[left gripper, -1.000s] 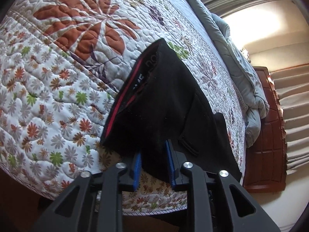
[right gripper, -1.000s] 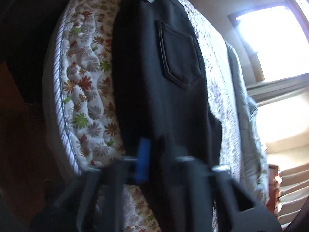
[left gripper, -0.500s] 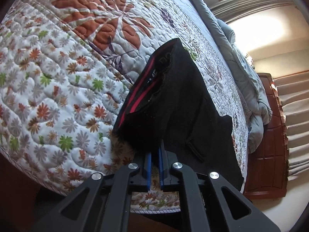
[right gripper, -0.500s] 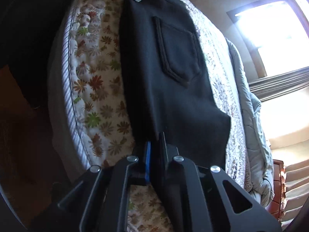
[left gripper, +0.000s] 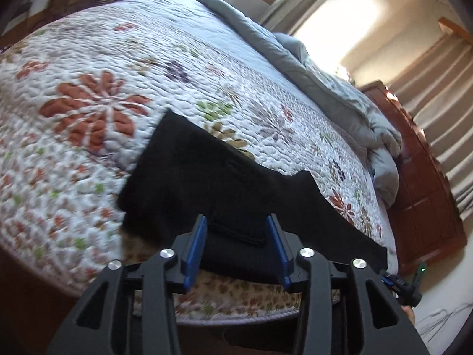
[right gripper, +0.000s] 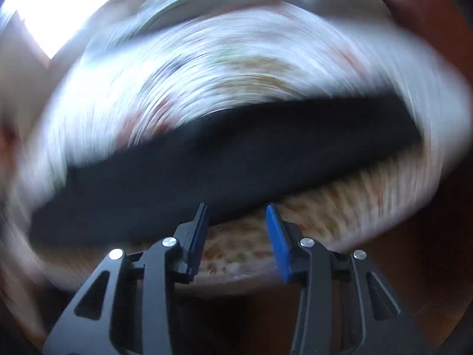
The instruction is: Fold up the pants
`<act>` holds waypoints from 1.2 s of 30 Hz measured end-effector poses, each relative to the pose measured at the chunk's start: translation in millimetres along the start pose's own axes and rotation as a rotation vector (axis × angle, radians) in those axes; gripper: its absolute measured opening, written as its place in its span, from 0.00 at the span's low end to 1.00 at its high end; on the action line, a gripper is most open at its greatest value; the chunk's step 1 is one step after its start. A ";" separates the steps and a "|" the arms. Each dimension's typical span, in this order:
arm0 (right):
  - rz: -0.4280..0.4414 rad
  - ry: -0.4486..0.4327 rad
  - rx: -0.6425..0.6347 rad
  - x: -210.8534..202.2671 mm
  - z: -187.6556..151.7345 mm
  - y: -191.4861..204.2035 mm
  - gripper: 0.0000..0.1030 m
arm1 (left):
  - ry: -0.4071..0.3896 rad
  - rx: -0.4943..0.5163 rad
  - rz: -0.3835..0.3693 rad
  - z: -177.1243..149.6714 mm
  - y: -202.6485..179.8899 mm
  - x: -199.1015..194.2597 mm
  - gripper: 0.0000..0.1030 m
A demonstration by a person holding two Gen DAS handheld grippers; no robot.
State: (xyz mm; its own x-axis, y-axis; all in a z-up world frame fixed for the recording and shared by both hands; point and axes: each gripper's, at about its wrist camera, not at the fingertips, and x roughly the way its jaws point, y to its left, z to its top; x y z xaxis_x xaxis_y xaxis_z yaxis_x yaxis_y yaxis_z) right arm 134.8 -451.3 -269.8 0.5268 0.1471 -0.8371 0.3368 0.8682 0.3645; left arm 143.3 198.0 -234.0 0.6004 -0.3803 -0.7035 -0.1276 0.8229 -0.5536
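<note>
Black pants [left gripper: 207,183] lie folded lengthwise along the near edge of a bed with a floral quilt [left gripper: 97,112]. My left gripper [left gripper: 236,236] is open, its blue pads either side of the pants' near edge without gripping. In the right wrist view everything is heavily motion-blurred: the pants [right gripper: 224,159] show as a dark band across the quilt [right gripper: 207,68]. My right gripper [right gripper: 236,230] is open and empty, just off the bed's edge below the pants.
A grey duvet [left gripper: 334,88] is bunched along the far side of the bed. A wooden footboard or cabinet [left gripper: 425,183] and curtains [left gripper: 443,94] stand at the right. The other gripper's tip [left gripper: 399,284] shows low at the right.
Both grippers were shut on the pants half a second ago and have opened, letting go. The pants now lie flatter on the quilt. The right gripper is swinging fast, blurring its view.
</note>
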 end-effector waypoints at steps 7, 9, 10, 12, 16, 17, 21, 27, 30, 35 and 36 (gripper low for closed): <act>0.415 0.013 0.538 30.1 9.1 -92.4 0.41 | 0.163 -0.080 0.093 6.6 32.6 79.2 0.50; 0.417 0.022 0.529 39.7 12.4 -89.3 0.41 | 0.168 -0.100 0.076 8.0 37.2 78.0 0.50; 0.403 0.027 0.524 41.9 14.6 -88.9 0.41 | 0.171 -0.095 0.077 8.3 36.9 76.9 0.50; 0.388 0.041 0.545 49.0 16.0 -91.1 0.42 | 0.176 -0.073 0.089 6.9 34.7 76.8 0.50; 0.369 0.048 0.588 52.0 18.5 -95.5 0.43 | 0.182 -0.046 0.120 8.4 28.7 78.0 0.50; 0.356 0.037 0.601 52.6 20.1 -101.6 0.46 | 0.181 -0.050 0.124 9.8 28.9 79.6 0.50; 0.391 -0.015 0.623 47.7 20.0 -118.0 0.47 | 0.178 -0.045 0.134 9.2 25.5 81.3 0.51; 0.419 -0.020 0.594 52.0 38.5 -122.0 0.09 | 0.181 -0.035 0.147 11.0 18.5 89.2 0.55; 0.403 -0.086 0.553 31.2 38.2 -121.5 0.09 | 0.179 -0.041 0.145 11.4 19.2 89.5 0.55; 0.446 -0.035 0.656 58.2 13.4 -153.7 0.16 | 0.180 -0.031 0.153 10.7 19.5 92.9 0.55; 0.456 -0.072 0.635 50.0 14.5 -156.5 0.21 | 0.182 -0.027 0.155 11.2 18.6 92.7 0.55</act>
State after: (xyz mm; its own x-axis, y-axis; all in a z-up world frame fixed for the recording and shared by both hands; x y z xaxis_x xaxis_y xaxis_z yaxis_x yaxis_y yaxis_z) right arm 119.7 -586.7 -362.9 0.7626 0.3740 -0.5278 0.4450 0.2889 0.8477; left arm 205.5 182.8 -304.5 0.4197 -0.3226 -0.8484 -0.2297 0.8665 -0.4431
